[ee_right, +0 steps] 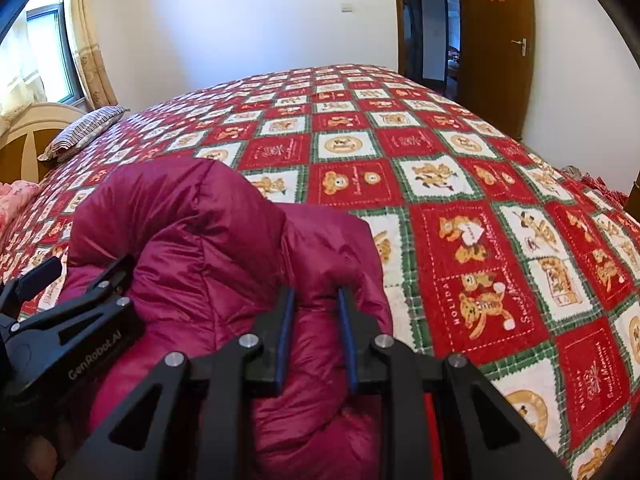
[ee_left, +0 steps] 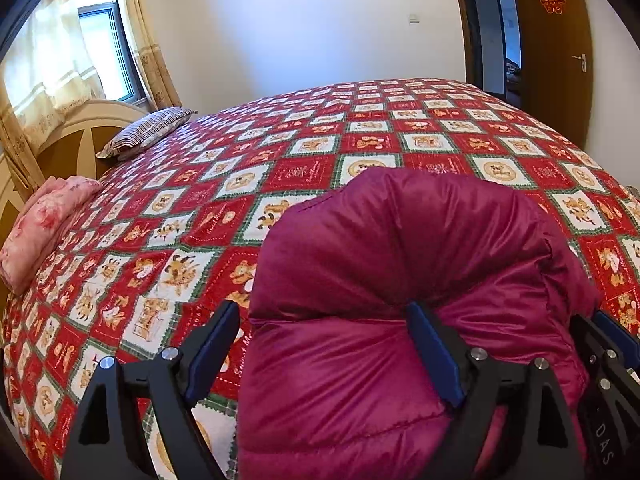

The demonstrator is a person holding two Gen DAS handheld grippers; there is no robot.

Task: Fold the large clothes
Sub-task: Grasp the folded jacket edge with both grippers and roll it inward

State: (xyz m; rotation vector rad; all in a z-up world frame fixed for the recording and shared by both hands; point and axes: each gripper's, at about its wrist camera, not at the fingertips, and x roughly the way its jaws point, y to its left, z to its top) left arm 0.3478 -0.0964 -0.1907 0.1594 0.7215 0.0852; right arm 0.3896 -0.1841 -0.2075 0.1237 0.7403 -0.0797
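Note:
A magenta puffer jacket (ee_left: pixel 400 264) lies bunched on the red patterned bedspread (ee_left: pixel 280 152) near the bed's front edge. My left gripper (ee_left: pixel 320 320) is wide open, its fingers (ee_left: pixel 430 344) straddling the jacket's near fold, the right finger pressing into the fabric. In the right wrist view the jacket (ee_right: pixel 208 232) fills the lower left. My right gripper (ee_right: pixel 316 296) is shut on a fold of the jacket between its blue pads (ee_right: pixel 285 332). The left gripper's body (ee_right: pixel 68 320) shows at the left edge, close beside it.
A striped pillow (ee_left: pixel 148 130) and a pink folded quilt (ee_left: pixel 44 220) lie at the headboard end on the left. A wooden door (ee_right: pixel 496 40) stands open at the far right. The bedspread (ee_right: pixel 440 184) stretches far and right.

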